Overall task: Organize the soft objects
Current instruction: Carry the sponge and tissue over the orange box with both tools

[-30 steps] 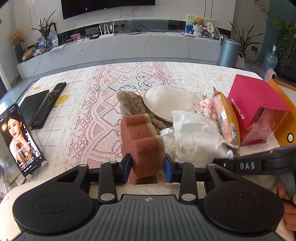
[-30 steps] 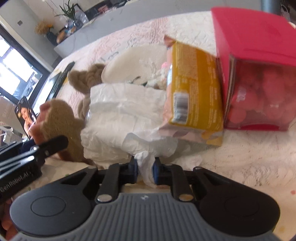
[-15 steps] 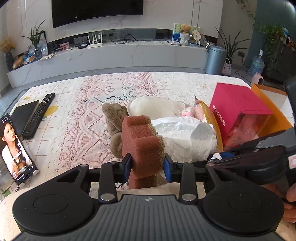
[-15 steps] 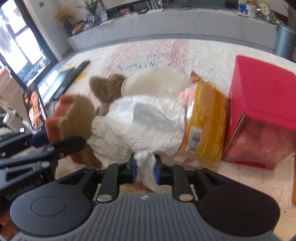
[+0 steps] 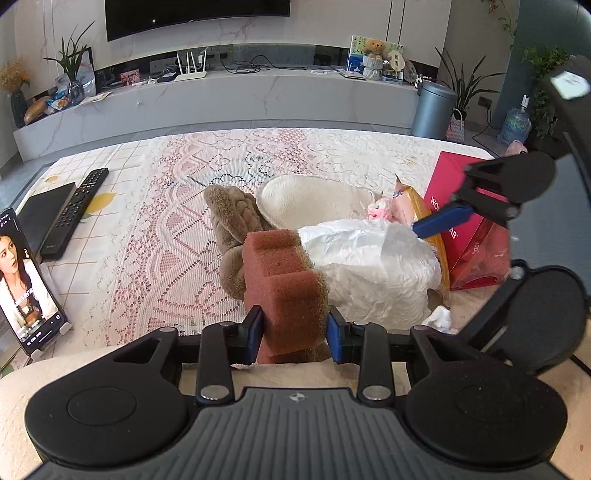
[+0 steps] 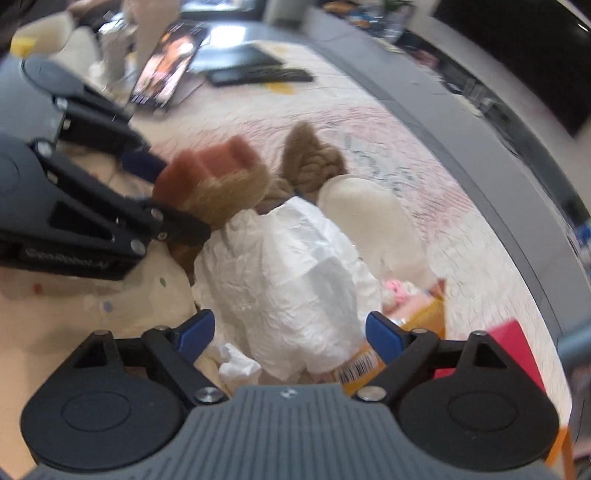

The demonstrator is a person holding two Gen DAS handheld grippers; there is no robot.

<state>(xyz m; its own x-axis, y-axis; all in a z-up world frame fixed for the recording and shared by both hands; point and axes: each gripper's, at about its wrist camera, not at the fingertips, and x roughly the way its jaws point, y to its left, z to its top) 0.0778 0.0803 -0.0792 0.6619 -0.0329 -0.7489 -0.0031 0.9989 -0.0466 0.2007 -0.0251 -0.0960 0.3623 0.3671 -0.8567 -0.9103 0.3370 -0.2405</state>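
Home living room: wall television [image 5: 195,14], media console [image 5: 236,96], houseplants [image 5: 72,59].

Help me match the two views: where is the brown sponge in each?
Left wrist: bottom centre, the brown sponge clamped in the left gripper.
Right wrist: upper left, blurred, between that gripper's fingers.
Shared landmark: white crumpled bag beside it.

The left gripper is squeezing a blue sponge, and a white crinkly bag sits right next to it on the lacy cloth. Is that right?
Not quite: the sponge is reddish brown, not blue; only the gripper's pads are blue. The left wrist view shows the left gripper squeezing it, with the white crinkly bag right beside it on the lacy cloth.
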